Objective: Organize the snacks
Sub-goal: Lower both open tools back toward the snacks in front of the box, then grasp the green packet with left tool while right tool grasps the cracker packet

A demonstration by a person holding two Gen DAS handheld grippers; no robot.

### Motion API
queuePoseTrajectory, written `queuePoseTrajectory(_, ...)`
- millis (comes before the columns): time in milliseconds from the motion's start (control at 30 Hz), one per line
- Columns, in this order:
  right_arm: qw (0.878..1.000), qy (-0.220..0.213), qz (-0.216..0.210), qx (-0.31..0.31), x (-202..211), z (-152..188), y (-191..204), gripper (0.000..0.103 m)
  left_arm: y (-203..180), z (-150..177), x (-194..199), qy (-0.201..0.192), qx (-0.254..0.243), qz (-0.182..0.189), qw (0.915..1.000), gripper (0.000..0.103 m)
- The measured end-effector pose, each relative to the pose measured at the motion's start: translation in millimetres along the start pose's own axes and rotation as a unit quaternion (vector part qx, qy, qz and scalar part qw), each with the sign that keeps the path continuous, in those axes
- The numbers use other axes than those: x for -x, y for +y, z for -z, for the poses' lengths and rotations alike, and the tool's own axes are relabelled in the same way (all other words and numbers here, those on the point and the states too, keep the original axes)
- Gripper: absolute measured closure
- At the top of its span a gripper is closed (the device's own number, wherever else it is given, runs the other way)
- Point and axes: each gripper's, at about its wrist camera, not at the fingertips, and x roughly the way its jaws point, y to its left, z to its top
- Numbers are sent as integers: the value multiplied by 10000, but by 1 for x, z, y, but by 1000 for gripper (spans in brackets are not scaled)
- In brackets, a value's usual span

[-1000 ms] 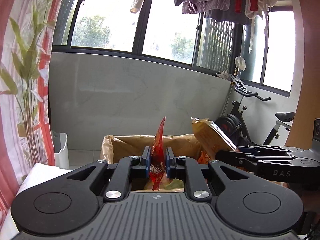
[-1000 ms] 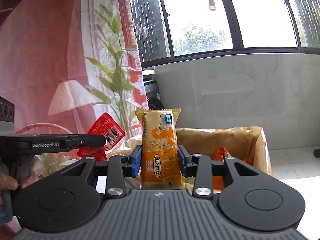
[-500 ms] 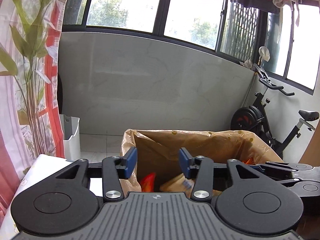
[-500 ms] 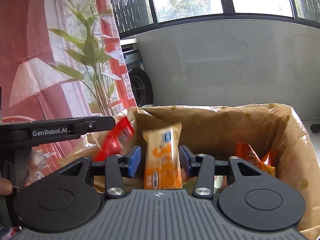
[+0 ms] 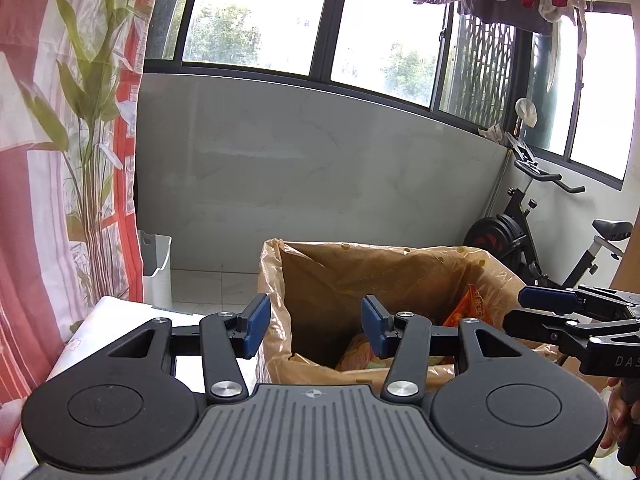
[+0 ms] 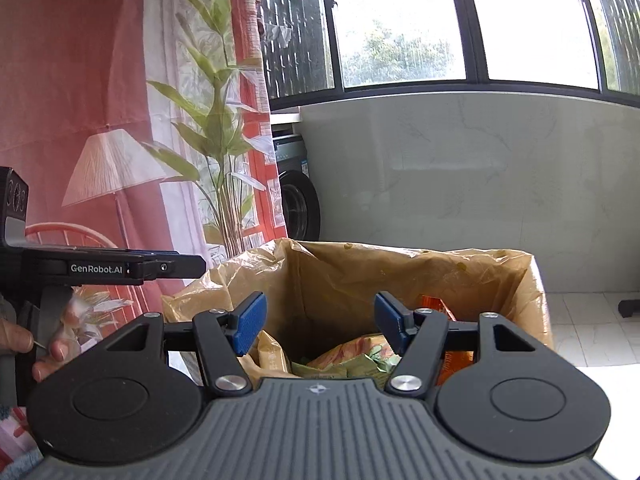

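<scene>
A: Item one, lettering. What was recorded?

B: "GenRobot.AI" was read on the side of the left gripper (image 6: 176, 267) in the right wrist view. "DAS" was read on the right gripper (image 5: 548, 300) at the edge of the left wrist view (the rest of the word was cut off). Print was noted on an orange snack packet (image 5: 470, 308), but it could not be made out.

A: Item two, edges and free room?

B: A bin lined with a tan plastic bag (image 5: 360, 264) was logged ahead of both grippers, its top open and its rim crumpled outward. Bare tiled floor (image 5: 212, 284) was seen beyond it, and a white container (image 5: 158, 264) near the curtain (image 5: 60, 160). An exercise bike (image 5: 532, 232) was listed behind the bin on the right side. A table edge with a pale floral cloth (image 5: 92, 332) was noted at lower left.

A: Item three, grippers and snacks?

B: The left gripper (image 5: 314, 326) was found spread, with nothing between its blue pads (image 5: 256, 322). The right gripper (image 6: 318, 326) was likewise found parted and empty. The snacks were lying inside the bag, below and just beyond both sets of fingertips: a pale yellow-green packet (image 6: 352, 358), a beige packet (image 6: 272, 356) and the orange one against the right wall. No packet was touched by either gripper.
</scene>
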Motion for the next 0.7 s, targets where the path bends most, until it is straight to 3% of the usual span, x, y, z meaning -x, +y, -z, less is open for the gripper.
queuePoseTrajectory(167,9994,-103,6,344,36,25,-6,39,-8,31,26,-80,230,-133,9996,50)
queuePoseTrajectory(333,9996,-82,15,274,60,57,-18,39,-16,66,37,-76,554,-177,9983,50)
queuePoseTrajectory(700,9968,630,370,308,64,149,-54,41,-28,111,21,672,842,-510,9929,50)
